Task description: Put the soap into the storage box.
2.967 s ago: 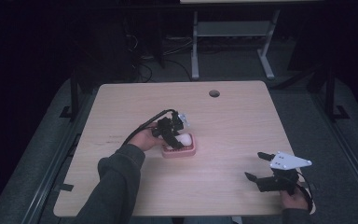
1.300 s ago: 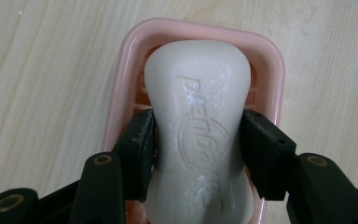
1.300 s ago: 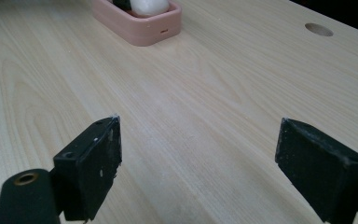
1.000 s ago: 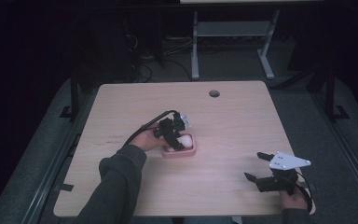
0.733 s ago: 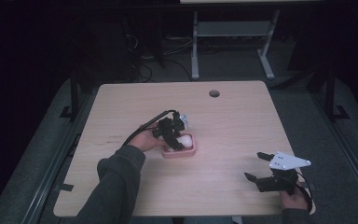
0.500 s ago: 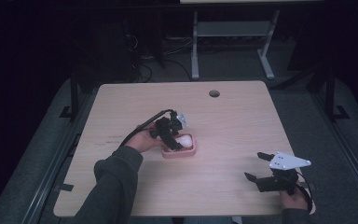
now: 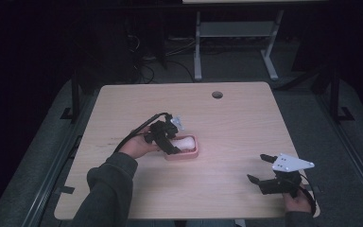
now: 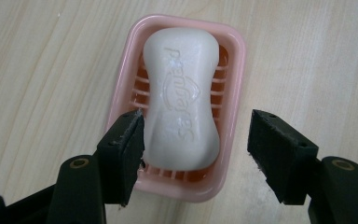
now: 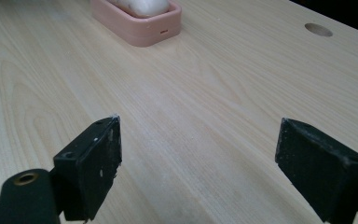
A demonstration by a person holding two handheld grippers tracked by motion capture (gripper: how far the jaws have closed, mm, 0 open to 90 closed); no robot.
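Observation:
A white bar of soap (image 8: 182,93) lies flat in a pink soap dish (image 8: 233,60) near the middle of the wooden table (image 7: 246,123). My left gripper (image 8: 196,123) hovers over the near end of the dish. Its jaws have just been opening and now stand apart, one on each side of the soap's end, without pressing it. In the high view the left gripper (image 7: 172,142) sits at the dish's (image 7: 183,154) left side, with the soap (image 7: 185,141) beside it. My right gripper (image 7: 256,167) rests open near the table's front right corner, with nothing between its jaws (image 9: 198,135).
A round cable hole (image 7: 217,94) lies near the far edge of the table. A metal stand (image 7: 198,47) is on the floor behind the table. The dish (image 9: 140,28) lies well ahead of the right gripper across bare wood.
The left gripper's jaws have spread off the soap, and the hand has drawn slightly back and up from the dish. The soap stays in the dish. The right gripper has not moved.

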